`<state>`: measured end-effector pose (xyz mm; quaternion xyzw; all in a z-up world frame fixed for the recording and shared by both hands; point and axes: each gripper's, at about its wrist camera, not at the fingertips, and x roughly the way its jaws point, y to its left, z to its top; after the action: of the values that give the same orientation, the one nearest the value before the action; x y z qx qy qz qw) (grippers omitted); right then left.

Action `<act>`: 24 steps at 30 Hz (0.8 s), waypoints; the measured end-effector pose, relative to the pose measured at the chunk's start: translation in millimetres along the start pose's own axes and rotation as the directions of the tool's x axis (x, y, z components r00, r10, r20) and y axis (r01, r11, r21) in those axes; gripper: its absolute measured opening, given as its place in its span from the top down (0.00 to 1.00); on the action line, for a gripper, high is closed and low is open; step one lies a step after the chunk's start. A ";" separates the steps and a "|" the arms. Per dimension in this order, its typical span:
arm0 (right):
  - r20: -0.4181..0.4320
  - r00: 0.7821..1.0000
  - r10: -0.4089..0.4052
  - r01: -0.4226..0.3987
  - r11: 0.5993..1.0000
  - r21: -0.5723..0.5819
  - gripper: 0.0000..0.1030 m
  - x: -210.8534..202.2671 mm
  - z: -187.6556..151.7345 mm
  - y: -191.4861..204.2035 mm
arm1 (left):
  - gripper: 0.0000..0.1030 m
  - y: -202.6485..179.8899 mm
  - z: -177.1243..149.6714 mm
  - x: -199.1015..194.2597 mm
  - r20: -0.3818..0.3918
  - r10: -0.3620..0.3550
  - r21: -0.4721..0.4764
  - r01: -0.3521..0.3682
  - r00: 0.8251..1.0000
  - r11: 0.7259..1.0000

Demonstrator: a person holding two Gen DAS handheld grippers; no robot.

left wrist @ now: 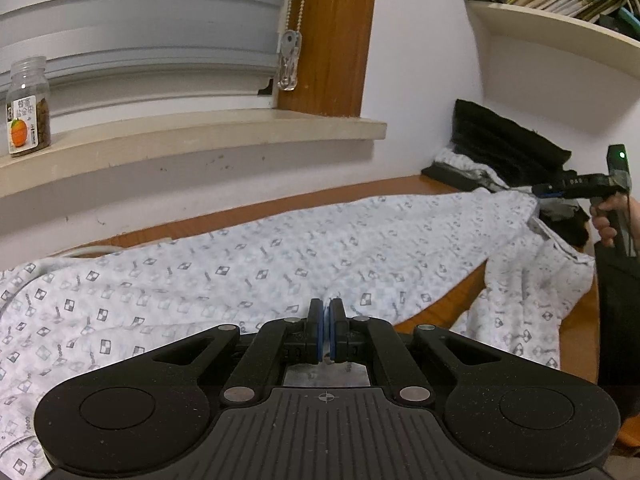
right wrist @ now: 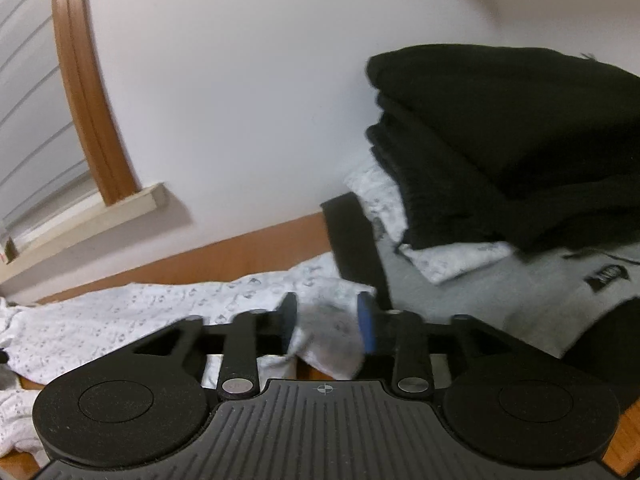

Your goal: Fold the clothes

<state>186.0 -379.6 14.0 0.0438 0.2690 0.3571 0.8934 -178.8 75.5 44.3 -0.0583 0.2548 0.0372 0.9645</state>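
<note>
A white garment with a small grey check print [left wrist: 280, 256] lies spread lengthwise over the wooden table [left wrist: 440, 308]. My left gripper [left wrist: 328, 304] is shut on a fold of its near edge. At the far right a hand [left wrist: 606, 220] holds my right gripper [left wrist: 538, 192] at the garment's raised corner. In the right wrist view the right gripper [right wrist: 328, 312] has its pads apart. A blurred corner of the white garment [right wrist: 328, 336] hangs loosely between them, and the rest of the cloth [right wrist: 160, 312] trails away to the left.
A stack of folded black clothes [right wrist: 500, 140] sits on a grey garment [right wrist: 480, 288] and white patterned cloth by the wall, right of the work area. A windowsill [left wrist: 200, 132] carries a jar [left wrist: 28, 108]. A shelf of books [left wrist: 560, 24] hangs above right.
</note>
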 end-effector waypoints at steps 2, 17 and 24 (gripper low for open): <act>-0.038 0.999 -0.021 0.020 1.000 -0.008 0.59 11.2 4.1 5.6 | 0.97 -0.1 0.2 1.0 0.000 0.005 -0.001 -0.005 1.000 1.000; -0.067 0.997 -0.037 0.035 0.999 -0.036 0.96 39.1 38.5 23.7 | 0.97 7.8 13.7 3.9 0.021 0.018 -0.022 -0.017 1.000 1.000; 0.005 0.998 -0.064 0.064 0.993 -0.094 0.97 44.5 59.7 42.8 | 0.97 19.0 37.2 -8.0 0.107 0.080 -0.060 -0.074 0.991 0.995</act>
<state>217.0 -311.7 56.4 -0.0067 0.2521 0.3405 0.9058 -169.5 98.9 78.6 -0.0733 0.2027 0.0844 0.9728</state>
